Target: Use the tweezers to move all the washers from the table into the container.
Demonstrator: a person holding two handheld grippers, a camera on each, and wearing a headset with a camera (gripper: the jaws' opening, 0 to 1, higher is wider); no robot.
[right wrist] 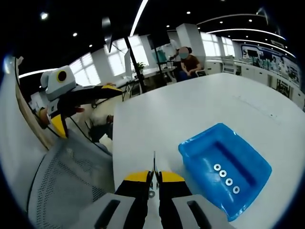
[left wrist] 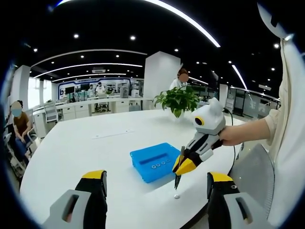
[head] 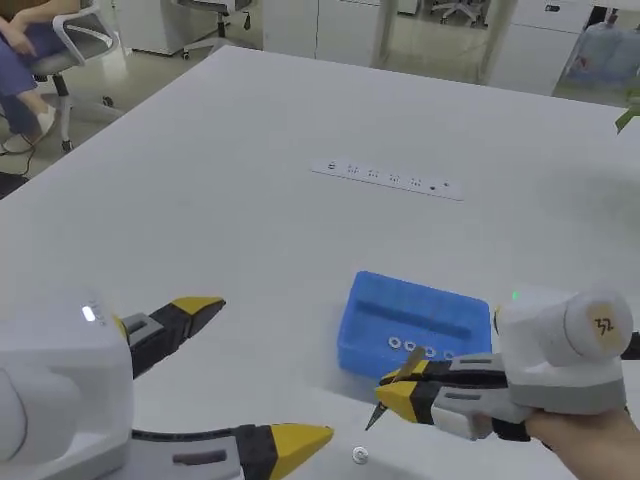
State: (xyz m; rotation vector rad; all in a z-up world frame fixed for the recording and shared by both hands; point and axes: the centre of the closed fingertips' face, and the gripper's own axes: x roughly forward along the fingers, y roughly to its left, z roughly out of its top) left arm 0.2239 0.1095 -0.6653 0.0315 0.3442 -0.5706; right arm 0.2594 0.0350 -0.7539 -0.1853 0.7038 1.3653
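A blue container (head: pixel 372 300) (left wrist: pixel 143 157) (right wrist: pixel 200 145) stands near the table's front edge with several washers (head: pixel 410 347) (right wrist: pixel 226 177) in a row inside. One loose washer (head: pixel 360 456) (left wrist: pixel 176 196) lies on the white table in front of it. My right gripper (head: pixel 396 389) (right wrist: pixel 154 177) (left wrist: pixel 183 164) is shut on thin metal tweezers (head: pixel 374 418) (left wrist: pixel 177 180) (right wrist: pixel 154 162), whose tip points down just above that washer, apart from it. My left gripper (head: pixel 250 370) (left wrist: pixel 157 179) stands open and holds nothing, to the left of the washer.
A white power strip (head: pixel 388 180) lies flat mid-table beyond the container. A potted plant (left wrist: pixel 178 100) stands at the far edge. A mesh chair (right wrist: pixel 62 186) is beside the table edge. People sit or stand in the background.
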